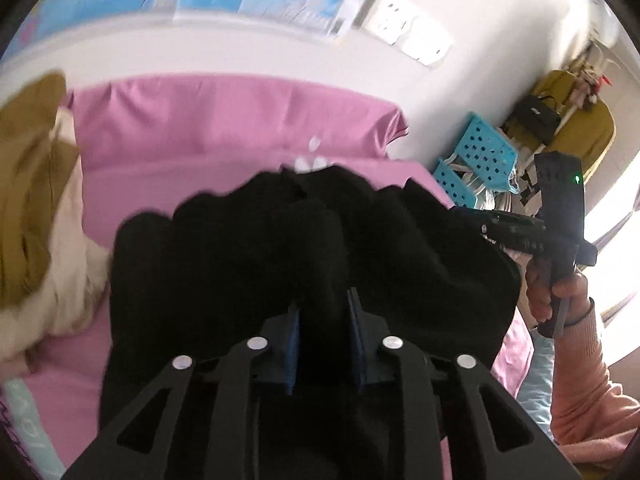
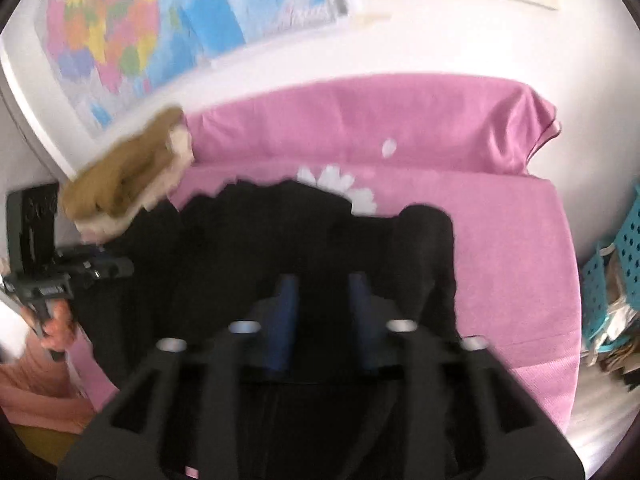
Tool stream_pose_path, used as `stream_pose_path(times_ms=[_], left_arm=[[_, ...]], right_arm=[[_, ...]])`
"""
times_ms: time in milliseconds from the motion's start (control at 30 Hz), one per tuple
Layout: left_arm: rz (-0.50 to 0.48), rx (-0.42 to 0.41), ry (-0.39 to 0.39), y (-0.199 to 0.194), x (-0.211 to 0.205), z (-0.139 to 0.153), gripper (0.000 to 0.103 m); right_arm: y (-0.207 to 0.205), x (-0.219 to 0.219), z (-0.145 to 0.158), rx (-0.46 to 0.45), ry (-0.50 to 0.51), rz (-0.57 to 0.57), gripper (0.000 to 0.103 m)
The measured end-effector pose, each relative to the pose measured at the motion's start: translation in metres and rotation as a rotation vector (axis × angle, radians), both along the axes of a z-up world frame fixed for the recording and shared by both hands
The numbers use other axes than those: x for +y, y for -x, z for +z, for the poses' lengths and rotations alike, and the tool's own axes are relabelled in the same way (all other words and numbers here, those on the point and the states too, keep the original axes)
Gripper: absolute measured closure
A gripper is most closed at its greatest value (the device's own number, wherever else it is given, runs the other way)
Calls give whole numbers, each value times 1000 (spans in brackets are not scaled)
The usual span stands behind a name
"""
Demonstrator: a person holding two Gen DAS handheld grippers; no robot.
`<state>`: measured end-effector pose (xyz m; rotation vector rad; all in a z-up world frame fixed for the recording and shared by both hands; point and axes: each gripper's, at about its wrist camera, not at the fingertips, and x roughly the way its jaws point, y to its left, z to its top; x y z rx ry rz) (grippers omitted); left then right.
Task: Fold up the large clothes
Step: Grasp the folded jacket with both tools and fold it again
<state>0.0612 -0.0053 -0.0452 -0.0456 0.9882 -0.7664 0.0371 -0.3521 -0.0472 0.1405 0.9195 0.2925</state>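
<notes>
White wall (image 2: pixel 280 64) is seen behind a bed covered by a pink sheet (image 2: pixel 500 240) printed with a white flower (image 2: pixel 340 184); a coloured map (image 2: pixel 132 40) is pinned to that wall, and pale wall sockets (image 1: pixel 408 28) are fixed beside the map. A black garment (image 1: pixel 248 248) is spread in bunched folds over the near part of the pink sheet, its ragged far edge lying just short of the flower. A brown and cream garment (image 1: pixel 36 208) is heaped at the left edge of the sheet, touching the black garment in the right wrist view. Turquoise perforated baskets (image 1: pixel 480 152) are stacked off the right end of the bed, with a black bag (image 1: pixel 536 116) and a mustard cloth (image 1: pixel 584 128) beyond them.

The left tool (image 1: pixel 323 312) is pinched on a raised fold of the black garment, the blue pads (image 1: pixel 295 332) being pressed to either side of it; the right tool (image 2: pixel 322 304) is held low over the same garment with dark cloth between its blue fingers (image 2: pixel 286 320), though through the blur it cannot be told whether the cloth is gripped. Each tool is carried by a hand (image 1: pixel 560 292) in a peach sleeve (image 1: pixel 588 392).
</notes>
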Motion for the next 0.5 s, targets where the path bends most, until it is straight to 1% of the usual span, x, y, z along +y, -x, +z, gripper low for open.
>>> stream_pose_path(times_ms=[67, 100, 133, 167, 200, 233, 267, 300, 333, 367, 400, 433, 467, 500], left_arm=[[24, -8, -22, -1, 3, -3, 63], [28, -12, -25, -1, 4, -3, 62], [24, -17, -29, 0, 4, -2, 62], [22, -19, -35, 0, 3, -2, 62], [23, -22, -44, 0, 1, -2, 61], [21, -28, -50, 1, 0, -2, 60], [19, -34, -57, 2, -1, -2, 60], [21, -39, -65, 2, -2, -2, 60], [21, -42, -64, 2, -2, -2, 60], [19, -44, -62, 3, -1, -1, 60], [26, -47, -65, 3, 2, -1, 59], [35, -47, -61, 3, 5, 0, 55], [41, -50, -59, 4, 9, 0, 48], [48, -53, -62, 3, 12, 0, 44]], right_arm=[[-6, 13, -9, 31, 65, 15, 54], [-10, 21, -14, 45, 107, 28, 54], [-14, 33, -21, 71, 171, 51, 50], [-18, 38, -28, 86, 209, 61, 45], [-19, 41, -30, 93, 234, 66, 47], [-21, 48, -36, 99, 280, 77, 47], [-21, 50, -40, 102, 297, 88, 63], [-21, 50, -42, 107, 297, 90, 91], [-20, 49, -42, 113, 291, 81, 98], [-19, 45, -40, 106, 276, 71, 102], [-14, 36, -30, 75, 235, 50, 102], [-10, 27, -22, 50, 204, 20, 102], [-6, 16, -12, 17, 173, -19, 102], [2, -2, 2, -27, 116, -68, 102]])
